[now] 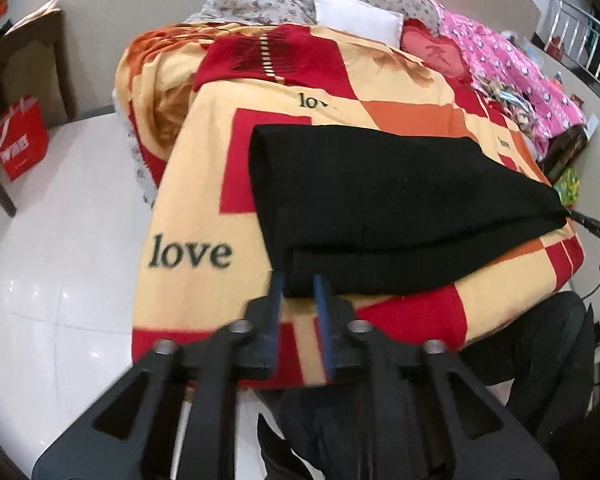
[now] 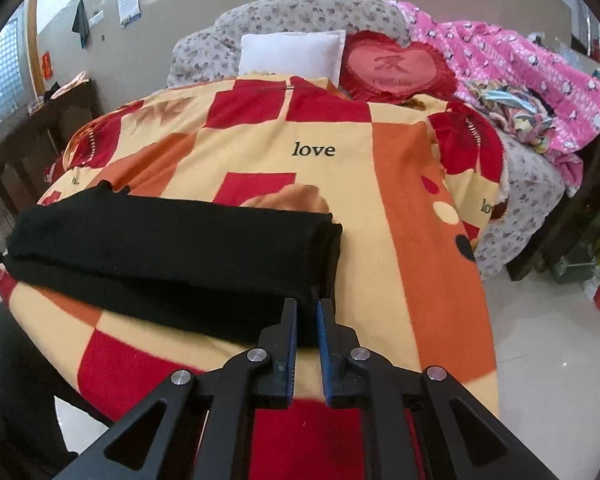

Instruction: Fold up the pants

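Bed (image 2: 400, 216): patchwork "love" blanket, pillows at top.
Pants (image 2: 172, 248): folded, black, lower left of frame.
Left tongs (image 1: 299, 285): narrow gap, at pants' corner.
Right tongs (image 2: 307, 308): narrow gap, at pants' edge.
Floor (image 1: 60, 280): white tiles.

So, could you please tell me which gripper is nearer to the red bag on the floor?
Left. The left gripper sits at the black pants end nearest the bed edge facing the red bag; the right gripper is at the pants' opposite end, farther across the bed.
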